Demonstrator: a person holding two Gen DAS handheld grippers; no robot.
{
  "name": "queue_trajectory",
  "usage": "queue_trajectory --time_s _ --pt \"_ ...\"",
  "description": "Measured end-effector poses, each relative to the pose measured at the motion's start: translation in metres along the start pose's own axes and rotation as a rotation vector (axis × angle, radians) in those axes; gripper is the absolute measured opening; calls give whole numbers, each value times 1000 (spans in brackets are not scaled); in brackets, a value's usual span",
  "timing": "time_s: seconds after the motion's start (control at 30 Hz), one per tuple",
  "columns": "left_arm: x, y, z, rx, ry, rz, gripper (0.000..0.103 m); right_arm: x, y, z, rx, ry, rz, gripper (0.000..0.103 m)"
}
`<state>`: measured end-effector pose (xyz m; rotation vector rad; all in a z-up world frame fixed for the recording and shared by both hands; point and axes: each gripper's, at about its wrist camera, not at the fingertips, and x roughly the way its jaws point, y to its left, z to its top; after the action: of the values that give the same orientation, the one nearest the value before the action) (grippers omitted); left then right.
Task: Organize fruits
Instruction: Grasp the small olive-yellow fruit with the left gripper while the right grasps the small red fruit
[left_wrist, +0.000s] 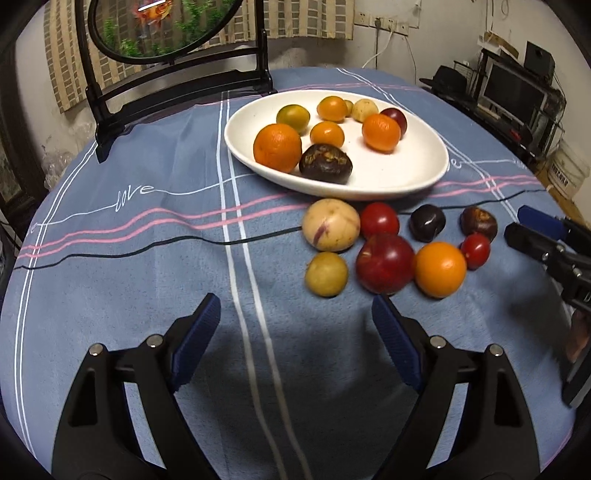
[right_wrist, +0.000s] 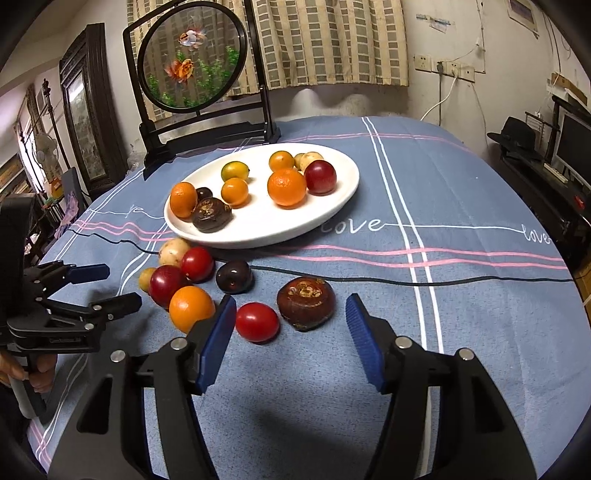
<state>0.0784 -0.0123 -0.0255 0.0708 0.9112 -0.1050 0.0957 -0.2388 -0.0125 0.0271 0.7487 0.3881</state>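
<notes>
A white oval plate (left_wrist: 406, 177) (right_wrist: 332, 206) holds several fruits: oranges, kumquats, a red plum and a dark water chestnut. In front of it loose fruits lie on the blue cloth: a pale melon (left_wrist: 330, 229), a red plum (left_wrist: 385, 263), an orange (left_wrist: 439, 269) (right_wrist: 191, 307), a cherry tomato (right_wrist: 257, 322) and a brown water chestnut (right_wrist: 306, 302). My left gripper (left_wrist: 295, 325) is open and empty, just short of the loose fruits. My right gripper (right_wrist: 291, 321) is open, with the cherry tomato and water chestnut just beyond its fingertips.
A round goldfish screen on a black stand (right_wrist: 192, 59) stands at the table's back left. The blue striped tablecloth (left_wrist: 147, 258) covers the table. Shelves with a monitor and a hat (right_wrist: 517, 136) stand to the right.
</notes>
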Motion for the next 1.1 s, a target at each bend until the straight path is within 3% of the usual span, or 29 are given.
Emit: queue_trajectory --time_s 0.03,0.13,0.33,0.43,0.53,0.83,0.97,1.1 --pt "3 1 0 3 5 -4 84 0 1 -1 -1 0 4 62" --pt "18 4 3 16 49 -12 68 1 1 -1 -2 2 16 62" --pt "28 -1 14 27 38 -8 68 1 2 -1 -17 2 32 62" --pt "31 -4 20 27 30 -12 58 1 3 -2 -26 4 30 62" --pt "29 -4 21 28 8 -25 27 1 6 -2 -36 7 29 62" --pt "26 8 23 -24 -3 -57 26 13 29 -12 -147 91 26 60" --pt "25 4 20 -4 -3 -79 26 25 30 -12 -135 147 27 48" --pt "25 4 19 -5 3 -95 27 39 34 -9 -134 189 3 46"
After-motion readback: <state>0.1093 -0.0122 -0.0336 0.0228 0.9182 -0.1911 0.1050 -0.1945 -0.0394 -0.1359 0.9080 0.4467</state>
